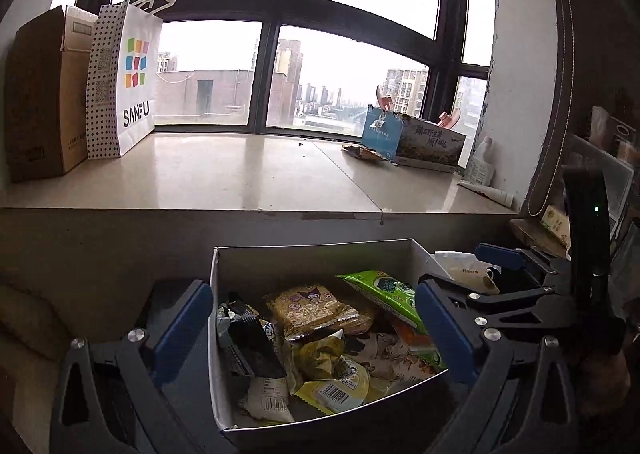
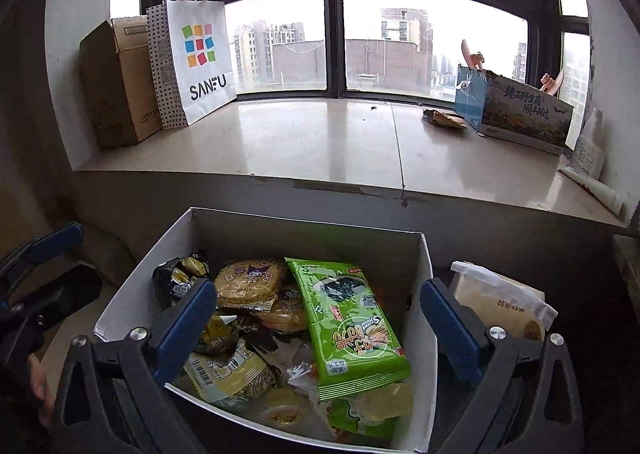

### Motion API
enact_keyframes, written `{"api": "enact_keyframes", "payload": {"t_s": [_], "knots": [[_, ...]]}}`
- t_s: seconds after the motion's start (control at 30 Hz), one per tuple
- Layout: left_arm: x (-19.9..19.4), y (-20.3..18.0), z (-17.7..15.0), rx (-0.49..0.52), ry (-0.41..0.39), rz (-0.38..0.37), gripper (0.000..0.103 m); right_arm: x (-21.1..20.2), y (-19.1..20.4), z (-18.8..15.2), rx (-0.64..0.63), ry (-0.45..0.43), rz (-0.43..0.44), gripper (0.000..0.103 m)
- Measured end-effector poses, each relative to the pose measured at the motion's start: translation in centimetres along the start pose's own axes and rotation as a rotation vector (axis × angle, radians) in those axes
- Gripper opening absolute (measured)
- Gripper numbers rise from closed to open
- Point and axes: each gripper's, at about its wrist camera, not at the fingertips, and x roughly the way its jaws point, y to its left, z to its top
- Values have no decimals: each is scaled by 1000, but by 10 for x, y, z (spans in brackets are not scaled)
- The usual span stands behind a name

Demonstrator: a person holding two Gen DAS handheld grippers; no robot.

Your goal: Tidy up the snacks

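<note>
Fingers (image 2: 188,318) spread wide over snack box (image 2: 426,334).

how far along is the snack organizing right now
Mostly done, it seems: the white box already holds many packets, including the green seaweed pack. Nothing is in hand; the left tongs and right tongs are open. One pale pouch remains outside.

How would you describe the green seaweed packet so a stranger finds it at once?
Below the sill sits a white box of snacks. The green packet lies on top, toward its right side. It alone is bright green and long, beside the round tan biscuit packs.
</note>
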Motion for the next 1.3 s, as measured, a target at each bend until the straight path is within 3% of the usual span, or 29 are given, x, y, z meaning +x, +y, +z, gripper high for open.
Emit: {"api": "enact_keyframes", "payload": {"t_s": [0.13,0.27,0.47,0.53,0.7,0.8,0.97,1.1,1.3], "knots": [[-28,-25,-2,85,-43,60,103,-31,10,-5,-85,-80,-54,103],[-53,-38,-4,76,-51,60,103,-60,6,-11,-54,-103,-17,103],[-92,-48,-16,57,-44,-31,103,-117,3,-36,-39,-159,-46,103],[-105,-53,-23,69,-42,-16,103,-137,3,-48,-46,-185,-62,103],[-140,-57,-49,48,-17,-58,103,-173,-14,-78,93,-107,3,103],[-156,-67,-64,43,9,-79,103,-195,-10,-95,83,-116,-14,103],[-176,-88,-82,79,7,-73,103,-222,-5,-121,136,-119,60,103],[-189,-96,-87,102,3,-56,103,-237,4,-129,108,-126,42,103],[-193,-93,-86,31,20,-90,103,-244,6,-133,114,-130,55,103]]}}
